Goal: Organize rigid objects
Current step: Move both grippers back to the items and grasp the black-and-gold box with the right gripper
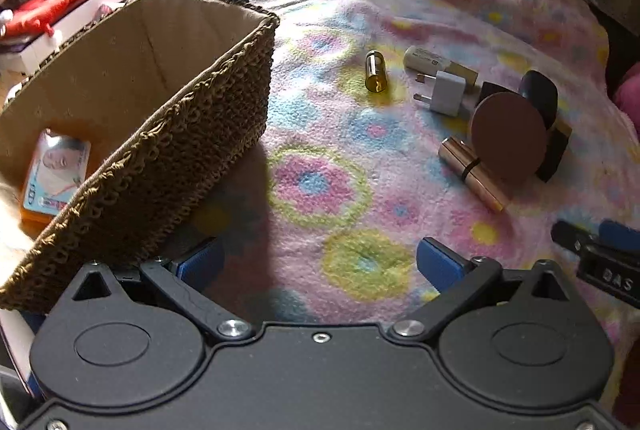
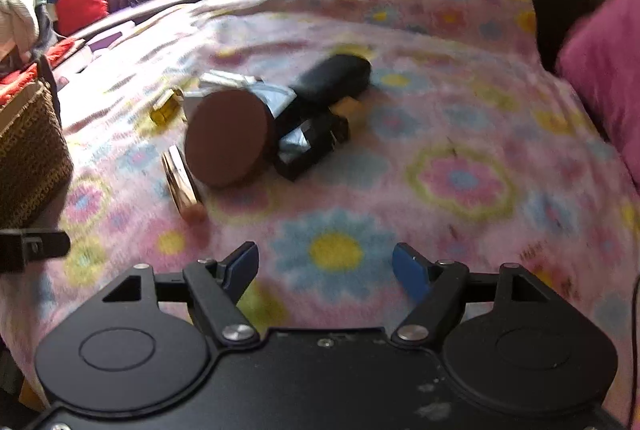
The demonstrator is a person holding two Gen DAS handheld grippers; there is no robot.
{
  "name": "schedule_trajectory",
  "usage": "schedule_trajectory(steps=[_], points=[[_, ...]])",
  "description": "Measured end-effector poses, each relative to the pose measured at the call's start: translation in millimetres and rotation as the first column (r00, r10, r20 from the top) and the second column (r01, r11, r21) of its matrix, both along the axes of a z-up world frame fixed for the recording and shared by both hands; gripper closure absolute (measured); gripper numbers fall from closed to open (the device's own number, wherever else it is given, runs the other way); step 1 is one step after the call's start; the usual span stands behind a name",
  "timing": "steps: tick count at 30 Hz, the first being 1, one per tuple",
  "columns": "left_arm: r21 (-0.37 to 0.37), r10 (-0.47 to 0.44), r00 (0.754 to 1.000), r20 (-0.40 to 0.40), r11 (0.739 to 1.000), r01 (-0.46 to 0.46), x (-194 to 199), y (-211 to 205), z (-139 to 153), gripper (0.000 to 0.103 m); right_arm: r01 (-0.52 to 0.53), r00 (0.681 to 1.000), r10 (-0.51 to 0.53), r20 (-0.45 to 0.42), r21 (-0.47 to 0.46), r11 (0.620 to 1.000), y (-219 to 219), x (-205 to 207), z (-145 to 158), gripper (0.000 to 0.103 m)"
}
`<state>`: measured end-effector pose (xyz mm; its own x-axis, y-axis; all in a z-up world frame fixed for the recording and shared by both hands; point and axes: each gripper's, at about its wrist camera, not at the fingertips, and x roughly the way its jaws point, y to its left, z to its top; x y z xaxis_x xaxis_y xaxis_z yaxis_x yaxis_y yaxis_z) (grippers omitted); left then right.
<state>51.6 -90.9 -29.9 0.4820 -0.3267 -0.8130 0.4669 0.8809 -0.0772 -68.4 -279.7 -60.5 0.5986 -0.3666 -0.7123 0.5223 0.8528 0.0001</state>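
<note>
We have both tools hovering low over the bed, and neither holds anything. Our left hand-held gripper (image 1: pixel 320 266) has its jaws spread wide, its left finger tucked against the near wall of the woven basket (image 1: pixel 208 117), which tilts as if propped up there so that its mouth faces the pile. One flat packet (image 1: pixel 56 175) already lies on the basket's floor, so we judge the sorting has only begun.

Our right hand-held gripper (image 2: pixel 326 270) is wide open too, pointed at the cluster on the flowered blanket (image 2: pixel 460 181) (that view is blurred, so fine detail is lost). The loose things lie together, well apart from the basket:

- an amber vial (image 1: pixel 375 73), off on its own, nearest the basket
- a white plug adapter (image 1: pixel 444 93), just beside a white tube (image 1: pixel 428 59)
- a round brown compact (image 1: pixel 508 137), standing on edge and leaning on a black case (image 1: pixel 554 149)
- a gold lipstick (image 1: pixel 472 171), touching the compact's lower rim

We think the lipstick is the sensible next pick for the right tool: it lies nearest and clear on its near side. Lifting it could tip the leaning compact.
</note>
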Motion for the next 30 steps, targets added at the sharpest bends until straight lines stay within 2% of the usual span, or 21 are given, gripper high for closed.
schedule_trajectory(steps=[5,9,11,12,14,16,20,23,24,25,27,30], points=[[-0.040,0.015,0.999,-0.029,0.999,-0.016,4.5,4.2,-0.8,0.004,-0.075,0.997,0.078,0.025,-0.120,0.990,-5.0,22.7,-1.9,0.031],[-0.060,0.011,0.999,-0.037,0.998,-0.013,5.1,5.8,-0.1,0.004,-0.159,0.987,0.162,-0.003,-0.201,0.967,-14.9,44.4,-11.3,0.033],[-0.063,0.008,0.999,-0.040,0.998,-0.011,4.7,5.8,-0.2,0.004,-0.205,0.976,0.215,0.019,-0.219,0.954,-22.0,49.0,-13.4,0.033],[-0.064,0.007,0.999,-0.041,0.998,-0.009,4.6,5.4,-0.4,0.004,-0.221,0.973,0.232,0.023,-0.220,0.950,-26.4,52.0,-14.2,0.032],[-0.064,0.002,0.999,-0.044,0.998,-0.005,4.5,4.7,-0.9,0.004,-0.232,0.970,0.243,0.028,-0.218,0.948,-36.7,57.5,-14.9,0.019],[-0.059,-0.002,0.999,-0.047,0.998,-0.001,4.4,2.7,-1.8,0.004,-0.243,0.966,0.257,0.031,-0.233,0.942,-44.5,61.5,-16.4,0.010],[-0.042,-0.019,0.999,-0.050,0.999,0.017,4.0,-2.6,-4.7,0.004,-0.285,0.953,0.300,0.036,-0.221,0.933,-54.3,66.6,-19.8,0.008],[-0.021,-0.035,0.998,-0.047,0.999,0.034,2.4,-7.8,-6.6,0.004,-0.325,0.940,0.340,0.033,-0.217,0.920,-57.2,71.0,-21.0,0.010],[-0.012,-0.042,0.998,-0.044,0.999,0.041,1.6,-9.9,-7.2,0.004,-0.343,0.934,0.356,0.032,-0.207,0.916,-57.5,73.1,-22.4,0.014],[-0.004,-0.048,0.998,-0.040,0.999,0.047,0.7,-11.7,-7.6,0.004,-0.360,0.927,0.374,0.038,-0.190,0.913,-59.8,74.5,-22.6,0.023],[0.010,-0.061,0.998,-0.031,0.998,0.061,-1.4,-14.8,-7.9,0.004,-0.375,0.920,0.389,0.049,-0.176,0.910,-58.7,71.8,-21.6,0.023],[0.017,-0.095,0.995,-0.016,0.995,0.095,-5.3,-19.2,-6.6,0.004,-0.341,0.932,0.357,0.060,-0.182,0.922,-54.9,59.1,-22.0,0.023]])
